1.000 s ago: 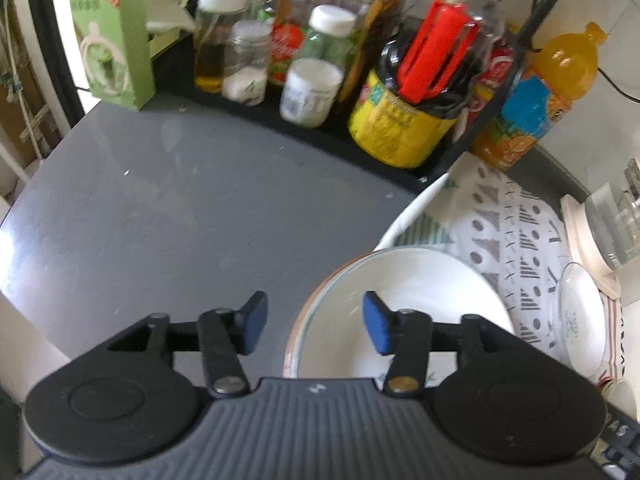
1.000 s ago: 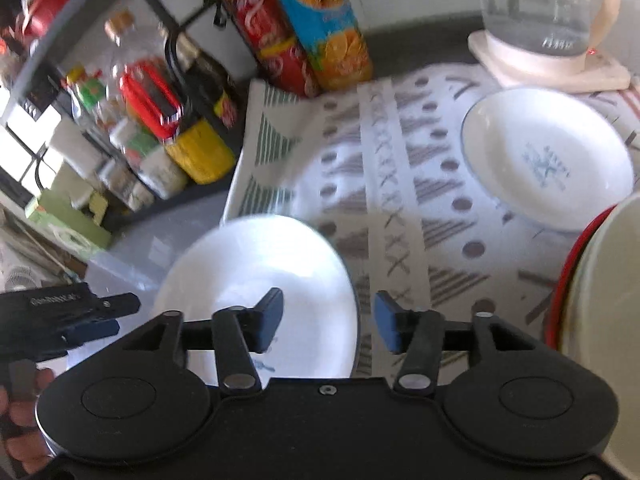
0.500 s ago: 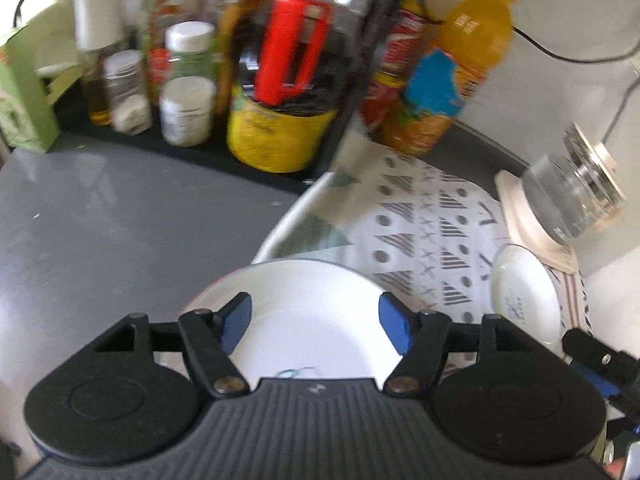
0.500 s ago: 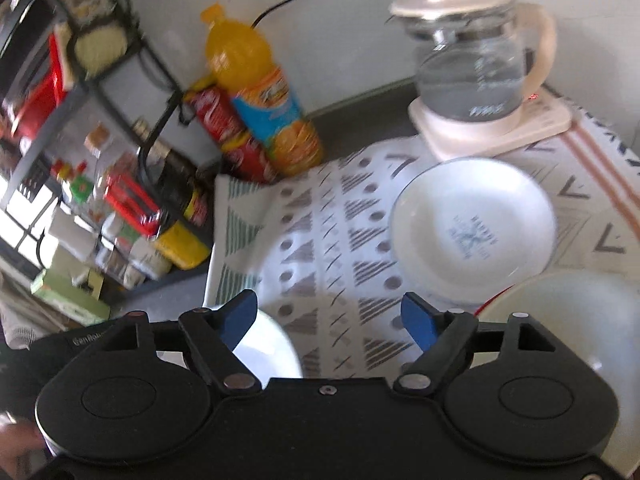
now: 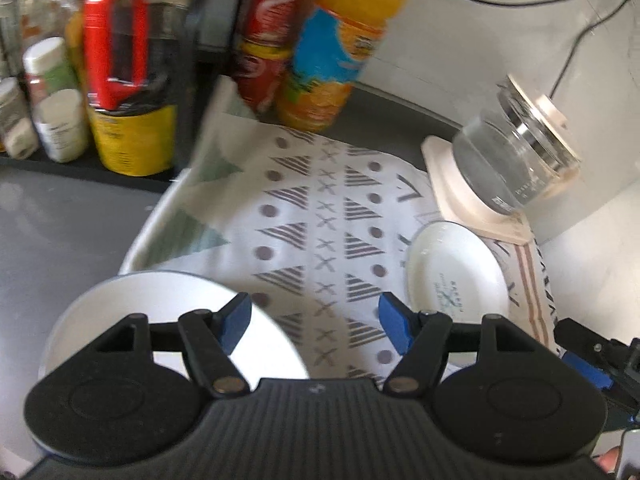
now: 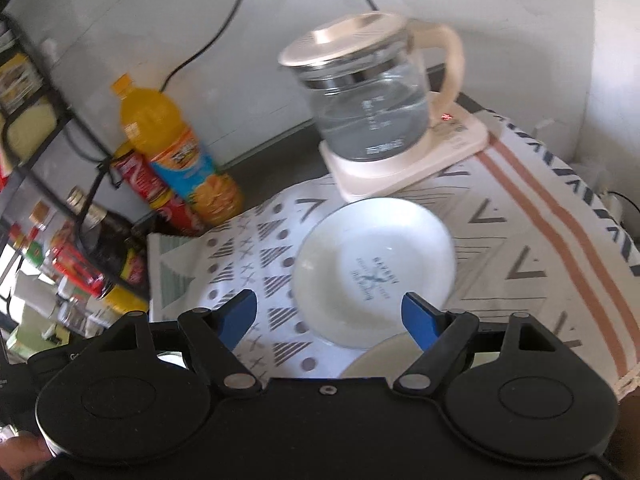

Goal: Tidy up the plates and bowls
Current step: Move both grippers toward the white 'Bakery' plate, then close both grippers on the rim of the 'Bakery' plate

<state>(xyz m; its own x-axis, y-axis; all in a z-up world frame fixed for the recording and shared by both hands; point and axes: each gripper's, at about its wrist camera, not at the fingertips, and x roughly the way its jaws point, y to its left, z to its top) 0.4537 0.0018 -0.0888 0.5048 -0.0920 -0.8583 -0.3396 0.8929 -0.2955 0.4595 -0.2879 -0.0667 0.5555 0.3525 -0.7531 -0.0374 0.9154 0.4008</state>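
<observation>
A small white plate with a blue print (image 6: 374, 266) lies on the patterned cloth (image 6: 520, 248) just in front of my right gripper (image 6: 330, 316), which is open and empty. The same plate shows in the left wrist view (image 5: 454, 276) at right. A larger white plate (image 5: 160, 308) lies at the cloth's left edge, partly under my left gripper (image 5: 315, 322), which is open and empty. The pale rim of a bowl (image 6: 380, 358) shows below the right gripper's fingers.
A glass kettle on a cream base (image 6: 372, 108) stands behind the small plate. An orange juice bottle (image 5: 336, 48) and red cans (image 5: 268, 36) stand at the back. A rack of jars and bottles (image 5: 120, 80) is at left. The grey counter (image 5: 52, 232) lies left of the cloth.
Both grippers have swung right and opened wider. The left view has moved from the grey counter and big plate to the cloth. The right view has come up to the small plate and kettle.
</observation>
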